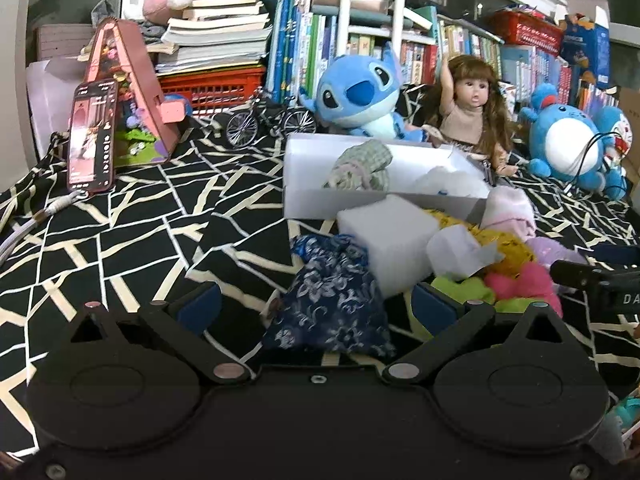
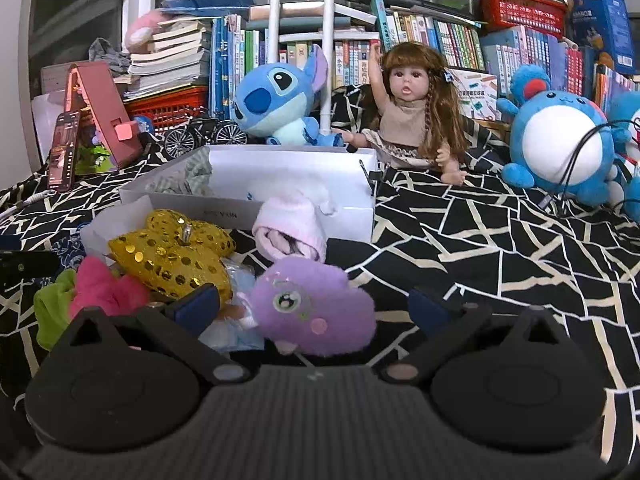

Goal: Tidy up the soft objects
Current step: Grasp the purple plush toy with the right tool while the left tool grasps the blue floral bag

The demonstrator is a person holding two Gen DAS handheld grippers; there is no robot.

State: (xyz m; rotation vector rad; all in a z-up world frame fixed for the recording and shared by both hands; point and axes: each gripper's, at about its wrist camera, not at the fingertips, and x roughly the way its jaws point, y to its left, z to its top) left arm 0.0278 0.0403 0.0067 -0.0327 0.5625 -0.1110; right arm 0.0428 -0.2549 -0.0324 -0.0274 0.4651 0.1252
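My left gripper [image 1: 316, 308] is open wide, and a dark blue floral pouch [image 1: 332, 300] lies on the cloth between its fingers, clear of both pads. A white foam block [image 1: 388, 236] sits just beyond the pouch. My right gripper [image 2: 314, 306] is also open, with a purple plush [image 2: 312, 304] lying between its fingers, untouched. Beside the plush are a yellow sequin star [image 2: 172, 252], a pink plush [image 2: 104, 284], a green cloth [image 2: 52, 304] and a rolled pink sock [image 2: 292, 228]. Behind the pile stands a white box [image 2: 352, 216] holding a green checked cloth [image 1: 360, 164] and something white.
A blue Stitch plush [image 1: 360, 96], a doll [image 1: 472, 116] and a round blue plush [image 1: 568, 140] sit behind the box. A toy bicycle [image 1: 268, 120], a phone [image 1: 92, 136] and a pink triangular house [image 1: 132, 92] stand at the left, before stacked books and a red basket [image 1: 212, 88].
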